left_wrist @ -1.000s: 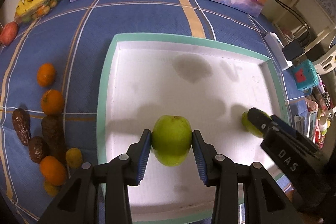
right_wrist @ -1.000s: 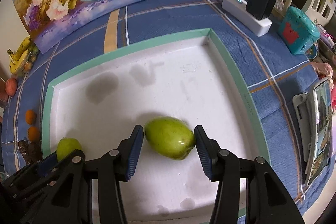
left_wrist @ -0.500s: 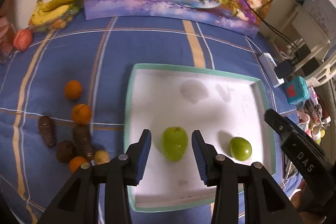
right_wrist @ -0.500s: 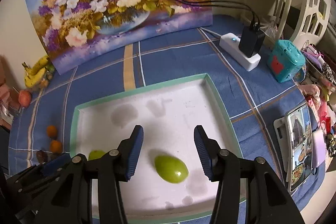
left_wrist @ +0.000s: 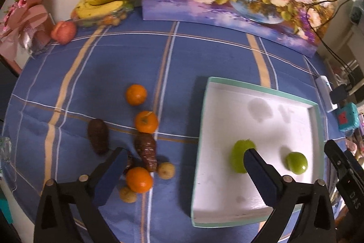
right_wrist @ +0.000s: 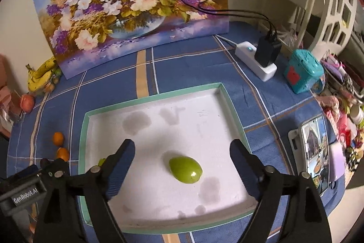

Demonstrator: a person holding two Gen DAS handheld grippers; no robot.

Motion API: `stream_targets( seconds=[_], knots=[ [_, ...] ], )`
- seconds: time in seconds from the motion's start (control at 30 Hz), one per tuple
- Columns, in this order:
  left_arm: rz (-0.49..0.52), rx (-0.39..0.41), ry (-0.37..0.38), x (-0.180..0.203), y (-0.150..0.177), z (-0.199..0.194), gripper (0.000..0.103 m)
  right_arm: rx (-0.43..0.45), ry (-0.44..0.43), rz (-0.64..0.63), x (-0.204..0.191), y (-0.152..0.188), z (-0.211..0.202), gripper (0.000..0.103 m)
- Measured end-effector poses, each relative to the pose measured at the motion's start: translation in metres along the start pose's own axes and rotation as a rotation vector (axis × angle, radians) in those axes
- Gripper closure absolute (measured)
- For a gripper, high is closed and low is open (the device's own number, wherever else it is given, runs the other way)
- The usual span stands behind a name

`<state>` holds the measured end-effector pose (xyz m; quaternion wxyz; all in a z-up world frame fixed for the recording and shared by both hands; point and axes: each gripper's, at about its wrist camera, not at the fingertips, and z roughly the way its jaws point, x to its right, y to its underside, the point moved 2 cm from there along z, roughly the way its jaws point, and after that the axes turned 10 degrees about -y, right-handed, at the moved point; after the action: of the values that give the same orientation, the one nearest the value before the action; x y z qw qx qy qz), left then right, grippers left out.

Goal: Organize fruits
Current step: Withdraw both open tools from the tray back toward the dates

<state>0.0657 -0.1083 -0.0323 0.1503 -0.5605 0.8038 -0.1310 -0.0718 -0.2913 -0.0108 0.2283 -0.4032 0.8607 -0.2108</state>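
Both tongs stand wide with nothing between their pads, and their jaws have just been opening: the left tongs (left_wrist: 184, 171) hang above the loose fruit on the blue checked counter (left_wrist: 113, 65), the right tongs (right_wrist: 182, 163) above the white tray (right_wrist: 83, 129) with its teal rim. Two green fruits already lie in the tray, well apart from each other: one green fruit (left_wrist: 241, 158) partly hidden behind the left tongs' right pad, and a second green fruit (right_wrist: 185, 169) lying on its side, free of the right tongs. The fruit not yet sorted sits in a cluster left of the tray: the nearest orange (left_wrist: 139, 179), directly between the left pads but below them, a middle orange (left_wrist: 146, 121), a far orange (left_wrist: 136, 94), two clearly visible dark oblong fruits (left_wrist: 98, 139) (left_wrist: 147, 152), and two small tan fruits (left_wrist: 166, 170) (left_wrist: 128, 194). The oranges look firm, round and fairly light, likely to roll if nudged, so a grip across the widest middle, pads level, seems safest. The dark fruits look rough-skinned and possibly softer; taking them across the short width at mid-length should hold without bruising. The nearest orange touches a dark fruit and a tan one, so closing on it may shove its neighbours.
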Motion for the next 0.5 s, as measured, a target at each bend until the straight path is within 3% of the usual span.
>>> stream_targets(
  seconds=[0.27,0.5],
  knots=[
    [-0.039,0.030,-0.020,-0.020,-0.002,-0.005,0.000,0.054,-0.029,-0.088,-0.020,0.003,-0.004,0.013],
    [-0.034,0.063,-0.086,-0.038,-0.004,-0.003,0.000,0.108,-0.072,-0.138,-0.039,0.007,-0.005,0.013]
  ],
)
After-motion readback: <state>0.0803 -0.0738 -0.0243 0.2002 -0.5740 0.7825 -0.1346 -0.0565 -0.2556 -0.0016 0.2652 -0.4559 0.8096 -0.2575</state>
